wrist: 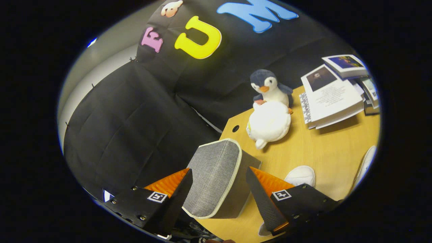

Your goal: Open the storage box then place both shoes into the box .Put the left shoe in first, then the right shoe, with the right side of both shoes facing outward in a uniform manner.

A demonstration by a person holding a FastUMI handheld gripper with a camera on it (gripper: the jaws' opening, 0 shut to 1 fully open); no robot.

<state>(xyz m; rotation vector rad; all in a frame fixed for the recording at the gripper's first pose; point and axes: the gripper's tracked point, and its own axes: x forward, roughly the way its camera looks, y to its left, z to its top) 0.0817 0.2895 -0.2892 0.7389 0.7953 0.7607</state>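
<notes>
Fingers (189, 194) stand apart at lower centre, flanking the grey storage box (216, 179), possibly touching it; grip cannot be confirmed. Right of them, a white shoe (300, 175) lies on the wooden table (324, 148). Plush penguin (270, 114) and books (334, 94) sit upper right.

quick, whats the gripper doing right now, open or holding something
Gripper: open, fingers spread either side of the grey storage box, not pressing on it.
</notes>
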